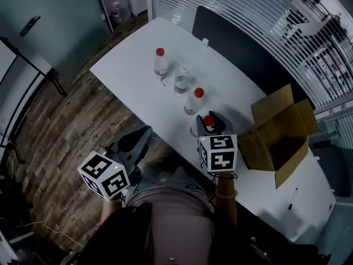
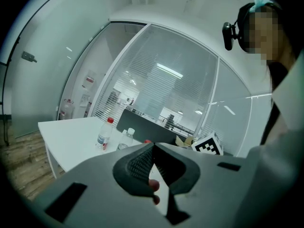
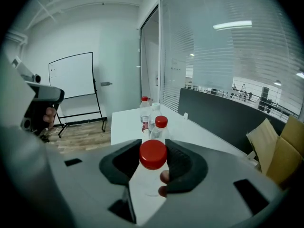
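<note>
My right gripper is clamped on a bottle: in the right gripper view the red cap sits squarely between the two dark pads, and both pads press against it just below the cap. The bottle stands upright over the near edge of the white counter, though I cannot tell whether its base rests on the surface or hangs just above it. Beyond it three more bottles run in a slanting row toward the far corner. A second red-capped bottle stands just beside the one I hold, then comes a clear-capped bottle, and last a far red-capped bottle. All three are upright and stand apart from each other. To my right an open cardboard box lies on its side on the counter with its flaps spread, near the right gripper but not touching it. A pen lies well past the box, toward the counter's near right end. My left gripper is off the counter altogether, held low over the wooden floor on my left side. Its jaws are together, the tips meeting with nothing between them, and it points toward the counter's corner from a distance. In the left gripper view the row of bottles shows small above the closed tips.
</note>
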`<state>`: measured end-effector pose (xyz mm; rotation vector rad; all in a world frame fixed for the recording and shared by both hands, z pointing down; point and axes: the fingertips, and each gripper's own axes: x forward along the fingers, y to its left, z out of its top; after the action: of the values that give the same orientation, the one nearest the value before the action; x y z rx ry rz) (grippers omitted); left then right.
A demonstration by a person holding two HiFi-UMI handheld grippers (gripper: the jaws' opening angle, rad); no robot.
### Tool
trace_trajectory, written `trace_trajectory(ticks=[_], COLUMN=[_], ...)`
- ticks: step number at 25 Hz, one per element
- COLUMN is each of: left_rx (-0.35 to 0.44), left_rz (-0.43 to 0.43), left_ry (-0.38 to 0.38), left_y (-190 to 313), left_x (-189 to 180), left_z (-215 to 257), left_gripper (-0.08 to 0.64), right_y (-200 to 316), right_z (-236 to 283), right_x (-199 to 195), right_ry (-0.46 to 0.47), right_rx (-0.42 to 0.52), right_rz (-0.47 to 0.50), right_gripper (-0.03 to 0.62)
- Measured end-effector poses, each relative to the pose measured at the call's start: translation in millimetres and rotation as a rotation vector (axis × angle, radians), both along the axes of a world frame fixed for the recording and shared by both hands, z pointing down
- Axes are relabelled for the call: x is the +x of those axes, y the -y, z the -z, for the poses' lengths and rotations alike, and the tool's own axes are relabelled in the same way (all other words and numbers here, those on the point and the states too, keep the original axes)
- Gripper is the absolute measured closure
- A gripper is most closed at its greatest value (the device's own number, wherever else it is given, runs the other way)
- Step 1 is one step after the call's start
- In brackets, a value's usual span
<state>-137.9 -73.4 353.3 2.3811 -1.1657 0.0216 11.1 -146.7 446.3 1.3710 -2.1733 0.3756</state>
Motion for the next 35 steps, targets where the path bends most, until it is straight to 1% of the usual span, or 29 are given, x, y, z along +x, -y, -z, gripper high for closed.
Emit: trace_trajectory(ticks=[5,12,19,21,27,31,35], left_rx=[-0.004,-0.001,0.021,0.011,0.021,0.030,0.040], left_rz=[-0.008,-0.067,-0.156,-0.178,-0.273,-0.340,-0.398], left_ry=[0.012,0.019,0.006,0.014,0.006,0.003,0.004], left_y=[2.5,10.5,19.4,22.0,27.7,30.2,29.4], left_x=[-3.9,-1.2,6.7,9.8,13.3,10.5,6.3], left_z=[2.6,3.1,-0.4,1.8,3.0,1.1,-0.7], left_gripper=[0.551,0.551,0.551,0.551,0.551,0.551,0.551], right_y=[-0.5,-4.2,-6.9,-6.7,-7.2,-12.5,-20.8], right_z=[-8.6,-19.7,-22.7,-22.5,-9.8,1.8,6.9], right_x=[-4.1,-7.6,-3.3,-2.2,0.0,3.7,5.8], right_ry=[-0.002,0.002,0.015,0.017,0.008,-0.009,-0.006], right_rx=[-0.020,-0.036,-0.018,-0.018,0.016,0.052,0.082], right_rz=[-0.009,-0.027,-0.065,-0.071,-0.112,-0.166,-0.234], right_gripper=[0.423,0.422,0.422,0.422,0.421,0.422,0.421])
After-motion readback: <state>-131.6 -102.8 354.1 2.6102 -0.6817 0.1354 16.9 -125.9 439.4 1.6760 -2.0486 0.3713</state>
